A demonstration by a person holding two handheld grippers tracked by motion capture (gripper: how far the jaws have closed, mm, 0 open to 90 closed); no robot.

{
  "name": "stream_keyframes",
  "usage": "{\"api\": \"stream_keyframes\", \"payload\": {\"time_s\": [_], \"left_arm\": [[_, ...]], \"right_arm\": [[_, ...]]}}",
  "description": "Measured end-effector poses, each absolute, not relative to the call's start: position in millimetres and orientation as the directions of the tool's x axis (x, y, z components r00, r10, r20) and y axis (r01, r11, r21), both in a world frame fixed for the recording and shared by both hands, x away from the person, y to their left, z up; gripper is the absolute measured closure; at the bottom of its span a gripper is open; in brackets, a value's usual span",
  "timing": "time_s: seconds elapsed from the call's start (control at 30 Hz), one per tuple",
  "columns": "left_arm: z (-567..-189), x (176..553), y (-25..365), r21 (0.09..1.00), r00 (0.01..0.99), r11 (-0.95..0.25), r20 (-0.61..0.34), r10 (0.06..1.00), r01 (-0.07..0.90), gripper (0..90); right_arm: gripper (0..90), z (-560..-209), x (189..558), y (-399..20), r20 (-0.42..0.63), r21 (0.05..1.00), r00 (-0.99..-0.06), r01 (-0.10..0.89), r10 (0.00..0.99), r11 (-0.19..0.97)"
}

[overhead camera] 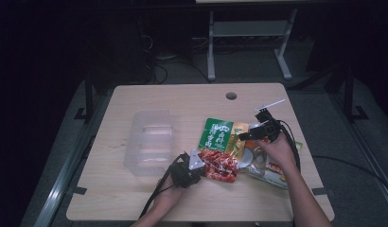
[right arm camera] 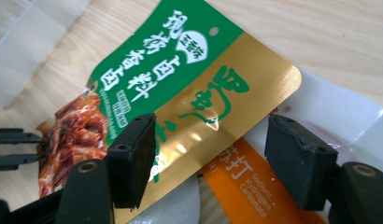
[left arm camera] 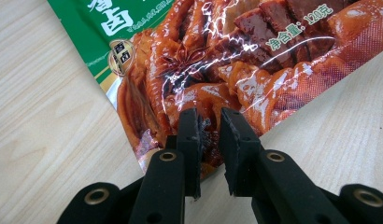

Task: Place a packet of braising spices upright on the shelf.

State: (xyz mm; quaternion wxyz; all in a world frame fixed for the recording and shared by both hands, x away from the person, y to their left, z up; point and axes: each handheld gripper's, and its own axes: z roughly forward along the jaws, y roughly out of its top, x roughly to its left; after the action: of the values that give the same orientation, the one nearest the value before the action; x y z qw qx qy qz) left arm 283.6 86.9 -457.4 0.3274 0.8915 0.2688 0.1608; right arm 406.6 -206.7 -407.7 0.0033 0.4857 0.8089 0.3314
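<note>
Left gripper view shows the left gripper (left arm camera: pixel 210 128) clamped on the near corner of the green spice packet (left arm camera: pixel 236 60), lying right of centre on the table (overhead camera: pixel 135 198). The right gripper (right arm camera: pixel 213 158) hangs open above the packet's far gold edge.

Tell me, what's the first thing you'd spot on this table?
The shiny green and gold food packet, with its picture of red braised meat, lies mid-table and catches the eye first. The left gripper pinches its bottom edge, while the right gripper hangs open above its gold side and the white and orange packet tucked beneath. A clear plastic bin sits on the table to the left of the packets.
</note>
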Motion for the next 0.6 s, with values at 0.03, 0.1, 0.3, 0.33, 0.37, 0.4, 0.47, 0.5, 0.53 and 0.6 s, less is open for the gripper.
{"api": "stream_keyframes", "payload": {"time_s": [0.03, 0.1, 0.3, 0.33, 0.37, 0.4, 0.47, 0.5, 0.53, 0.6], "left_arm": [[-458, 283, 87, 0.671, 0.802, -0.639, 0.112, 0.587, 0.374, 77.6], [-459, 283, 86, 0.671, 0.802, -0.642, 0.117, 0.586, 0.371, 77.4], [-461, 283, 86, 0.675, 0.801, -0.636, 0.110, 0.589, 0.374, 77.4], [-461, 283, 86, 0.675, 0.801, -0.636, 0.110, 0.589, 0.374, 77.5], [-461, 282, 85, 0.674, 0.801, -0.637, 0.112, 0.588, 0.374, 77.5], [-461, 283, 85, 0.674, 0.802, -0.638, 0.114, 0.587, 0.372, 77.5], [-461, 282, 85, 0.673, 0.801, -0.638, 0.113, 0.588, 0.373, 77.5], [-461, 282, 85, 0.672, 0.802, -0.640, 0.113, 0.587, 0.373, 77.5], [-461, 282, 85, 0.672, 0.802, -0.640, 0.113, 0.587, 0.373, 77.5], [-462, 283, 85, 0.669, 0.804, -0.643, 0.112, 0.585, 0.374, 77.5]], "right_arm": [[33.5, -410, 408, -206, 0.314, 0.535, -0.523, 0.787, 0.792, 0.307], [33.6, -416, 412, -203, 0.327, 0.504, -0.503, 0.809, 0.800, 0.302], [35.9, -425, 416, -202, 0.349, 0.495, -0.486, 0.822, 0.801, 0.282], [35.9, -425, 416, -202, 0.349, 0.495, -0.486, 0.822, 0.801, 0.282], [36.9, -425, 416, -202, 0.357, 0.493, -0.485, 0.824, 0.798, 0.280], [38.2, -427, 417, -200, 0.368, 0.498, -0.486, 0.823, 0.793, 0.273], [39.3, -428, 418, -198, 0.378, 0.496, -0.490, 0.823, 0.785, 0.275], [39.5, -429, 418, -197, 0.380, 0.494, -0.491, 0.824, 0.784, 0.276], [40.6, -429, 418, -196, 0.381, 0.491, -0.492, 0.825, 0.783, 0.280], [42.7, -430, 417, -195, 0.401, 0.484, -0.489, 0.831, 0.774, 0.275]]}}
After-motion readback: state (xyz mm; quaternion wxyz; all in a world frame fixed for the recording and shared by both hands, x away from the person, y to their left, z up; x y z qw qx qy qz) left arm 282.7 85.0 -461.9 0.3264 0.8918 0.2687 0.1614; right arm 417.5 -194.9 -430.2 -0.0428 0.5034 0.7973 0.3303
